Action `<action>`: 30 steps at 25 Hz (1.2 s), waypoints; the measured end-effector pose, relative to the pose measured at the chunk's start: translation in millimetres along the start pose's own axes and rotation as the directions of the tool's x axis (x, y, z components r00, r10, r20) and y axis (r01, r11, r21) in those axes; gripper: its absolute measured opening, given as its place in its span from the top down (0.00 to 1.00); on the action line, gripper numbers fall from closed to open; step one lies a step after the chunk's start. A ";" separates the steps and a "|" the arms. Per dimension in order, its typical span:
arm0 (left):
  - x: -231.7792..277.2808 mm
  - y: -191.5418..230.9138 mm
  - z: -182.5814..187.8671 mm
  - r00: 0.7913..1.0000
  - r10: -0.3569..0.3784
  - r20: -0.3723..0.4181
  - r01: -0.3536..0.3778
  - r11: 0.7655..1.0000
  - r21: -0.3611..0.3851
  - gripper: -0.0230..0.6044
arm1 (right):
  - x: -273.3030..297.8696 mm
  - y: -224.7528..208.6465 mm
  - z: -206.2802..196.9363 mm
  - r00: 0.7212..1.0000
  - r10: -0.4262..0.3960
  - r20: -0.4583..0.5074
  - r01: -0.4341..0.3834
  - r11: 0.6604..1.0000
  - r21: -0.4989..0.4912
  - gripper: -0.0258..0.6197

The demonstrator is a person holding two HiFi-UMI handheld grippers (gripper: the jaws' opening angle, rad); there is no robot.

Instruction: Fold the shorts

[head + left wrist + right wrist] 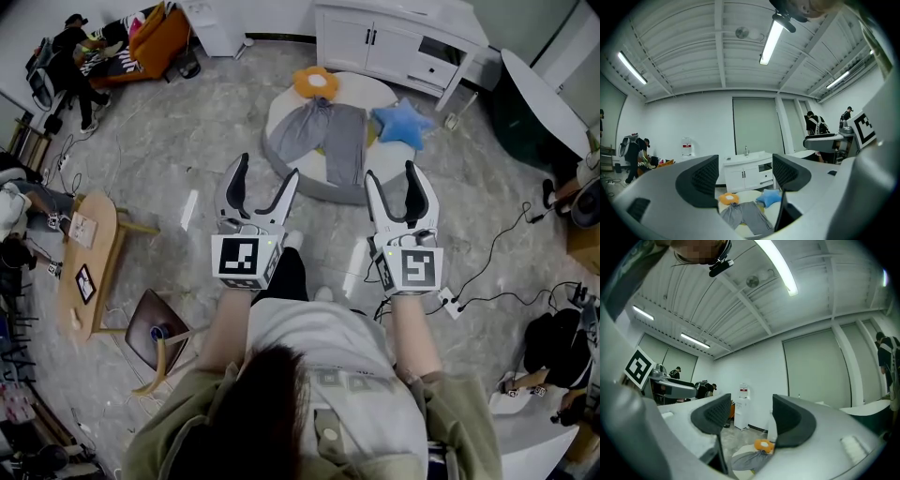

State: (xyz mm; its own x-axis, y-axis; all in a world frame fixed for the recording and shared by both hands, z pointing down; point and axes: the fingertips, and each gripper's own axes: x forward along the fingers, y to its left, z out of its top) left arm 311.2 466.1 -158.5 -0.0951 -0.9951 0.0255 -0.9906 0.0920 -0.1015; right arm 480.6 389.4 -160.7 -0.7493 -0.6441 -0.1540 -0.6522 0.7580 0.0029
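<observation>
1. Gray shorts (pixel 323 136) lie spread flat on the round pad (pixel 281 111) on the floor. Waistband sits twd the pad's far side, both legs run twd its near rim.
2. Orange flower pillow (pixel 317 82) sits at the pad's far edge, touching the shorts' waist end.
3. Blue star pillow (pixel 401 123) sits at the pad's right edge in head view, just beside the shorts.
4. White cabinet (pixel 394 42) stands beyond the pad's far side.
5. L claw (pixel 266 169) is held in the air on the pad's near side and is released: jaws apart, nothing btwn them. Its own view shows the shorts (pixel 745 216) low in the gap btwn the pads (pixel 705 176), well off.
6. R claw (pixel 390 172) is also on the pad's near side, level w/ the L one, and is released and empty. In its view the shorts (pixel 747 459) and the pad show below the parted jaws.
7. Neither claw touches the shorts or the pad.
</observation>
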 end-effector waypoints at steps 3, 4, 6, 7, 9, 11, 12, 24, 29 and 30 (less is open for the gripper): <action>12.0 12.4 -10.5 1.000 -0.005 -0.016 0.005 1.000 -0.014 0.32 | 14.7 -0.8 -12.5 1.000 0.016 -0.018 -0.016 1.000 0.001 0.29; 17.8 17.4 -14.5 1.000 -0.008 -0.024 0.007 1.000 -0.014 0.29 | 21.1 -1.5 -18.1 0.999 0.023 -0.029 -0.023 1.000 0.003 0.27; 31.5 29.6 -22.4 0.999 -0.013 -0.038 0.013 1.000 -0.013 0.24 | 35.9 -3.5 -28.4 0.998 0.033 -0.049 -0.033 0.999 0.002 0.23; 39.4 37.2 -25.9 0.999 -0.015 -0.042 0.014 1.000 -0.014 0.21 | 44.4 -4.7 -32.9 0.998 0.034 -0.058 -0.034 0.999 0.004 0.21; 57.3 54.9 -32.6 0.999 -0.019 -0.051 0.018 1.000 -0.021 0.18 | 63.6 -7.4 -41.6 0.997 0.032 -0.074 -0.030 0.999 0.023 0.17; 77.6 74.0 -38.7 0.998 -0.022 -0.061 0.020 0.999 -0.035 0.16 | 84.5 -10.2 -49.4 0.995 0.029 -0.092 -0.025 0.999 0.039 0.15; 88.7 83.0 -41.0 0.998 -0.026 -0.066 0.023 0.999 -0.040 0.16 | 95.5 -12.1 -52.7 0.995 0.028 -0.100 -0.024 0.999 0.043 0.15; 213.4 180.2 -95.7 0.973 -0.135 -0.187 0.121 0.989 -0.085 0.16 | 238.8 -54.1 -104.5 0.974 -0.046 -0.222 0.066 0.994 0.085 0.15; 237.9 213.3 -121.2 0.959 -0.146 -0.245 0.122 0.986 -0.111 0.16 | 276.1 -64.0 -127.5 0.957 -0.057 -0.285 0.089 0.991 0.099 0.15; 240.1 215.0 -127.6 0.955 -0.149 -0.257 0.122 0.985 -0.118 0.16 | 280.2 -67.2 -133.8 0.952 -0.057 -0.301 0.093 0.990 0.104 0.15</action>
State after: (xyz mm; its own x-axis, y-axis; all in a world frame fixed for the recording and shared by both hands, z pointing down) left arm 62.8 251.4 -47.3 0.0316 -0.9549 0.2952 -0.9994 -0.0266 0.0208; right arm 299.0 144.2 -71.8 -0.7104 -0.6875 0.1507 -0.7033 0.7016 -0.1146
